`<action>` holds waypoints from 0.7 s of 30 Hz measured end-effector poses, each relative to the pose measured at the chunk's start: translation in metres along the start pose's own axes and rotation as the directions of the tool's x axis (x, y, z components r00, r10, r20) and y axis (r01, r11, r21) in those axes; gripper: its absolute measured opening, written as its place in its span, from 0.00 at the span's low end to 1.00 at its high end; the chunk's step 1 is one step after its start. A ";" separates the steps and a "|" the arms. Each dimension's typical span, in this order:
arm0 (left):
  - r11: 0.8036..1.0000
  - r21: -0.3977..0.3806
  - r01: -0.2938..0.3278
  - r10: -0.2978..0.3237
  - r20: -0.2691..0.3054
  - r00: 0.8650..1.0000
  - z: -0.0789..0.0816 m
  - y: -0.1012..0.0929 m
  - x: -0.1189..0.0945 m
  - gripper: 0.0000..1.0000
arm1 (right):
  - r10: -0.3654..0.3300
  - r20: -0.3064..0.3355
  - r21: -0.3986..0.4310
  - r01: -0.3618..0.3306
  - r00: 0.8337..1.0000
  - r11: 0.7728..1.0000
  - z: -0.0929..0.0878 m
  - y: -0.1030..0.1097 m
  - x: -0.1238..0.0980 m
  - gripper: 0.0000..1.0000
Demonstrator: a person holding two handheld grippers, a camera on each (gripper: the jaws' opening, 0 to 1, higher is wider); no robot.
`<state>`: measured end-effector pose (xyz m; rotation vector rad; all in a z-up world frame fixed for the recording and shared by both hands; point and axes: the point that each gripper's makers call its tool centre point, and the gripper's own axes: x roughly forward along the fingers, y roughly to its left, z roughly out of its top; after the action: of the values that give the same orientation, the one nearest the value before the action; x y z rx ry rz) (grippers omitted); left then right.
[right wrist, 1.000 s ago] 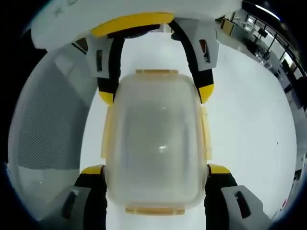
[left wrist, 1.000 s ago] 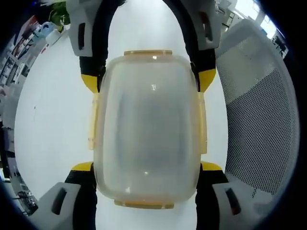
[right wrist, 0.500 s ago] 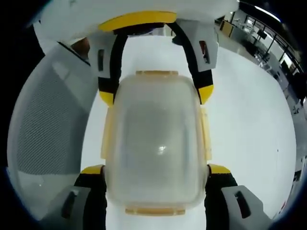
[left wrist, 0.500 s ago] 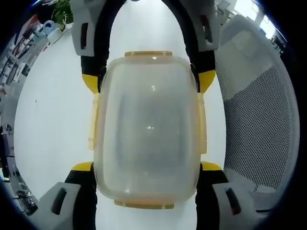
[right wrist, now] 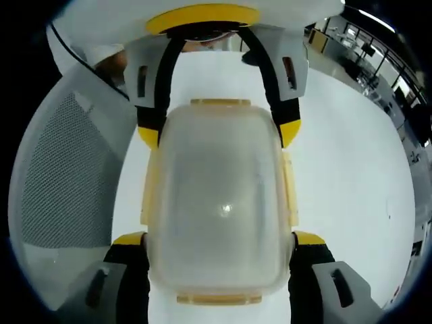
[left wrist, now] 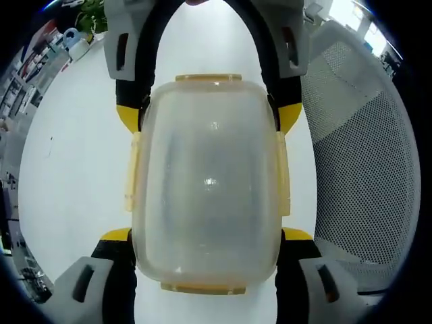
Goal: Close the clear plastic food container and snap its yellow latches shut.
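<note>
Container (right wrist: 219, 209) btwn R gripper (right wrist: 217, 244) and L gripper (right wrist: 217, 135) fingers, latches (right wrist: 291, 196) prob shut.

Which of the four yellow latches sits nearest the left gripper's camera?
In the left gripper view, the short-end latch at the picture's bottom, between that gripper's own jaws; the opposite end latch lies between the right gripper's jaws.

White table (left wrist: 74, 155), container (left wrist: 208, 182) seemingly atop

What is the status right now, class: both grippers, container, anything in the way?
Left gripper and right gripper grip opposite ends of the clear plastic food container. Lid on, yellow latches against its sides. Mesh chair beside it.
</note>
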<state>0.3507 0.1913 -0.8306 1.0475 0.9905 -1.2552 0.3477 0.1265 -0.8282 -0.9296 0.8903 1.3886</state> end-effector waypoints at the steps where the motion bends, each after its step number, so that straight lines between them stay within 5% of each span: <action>1: 1.000 -0.001 0.000 0.000 0.001 1.000 0.000 0.000 0.000 0.86 | -0.001 0.001 0.001 0.001 1.000 1.000 0.000 0.000 0.000 0.86; 21: 1.000 -0.011 0.026 -0.026 0.018 1.000 0.000 0.001 0.001 0.87 | -0.007 0.002 0.001 0.007 1.000 1.000 0.001 0.000 0.002 0.88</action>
<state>0.3515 0.1907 -0.8313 1.0164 0.9992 -1.2769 0.3480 0.1284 -0.8297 -0.9299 0.8858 1.3825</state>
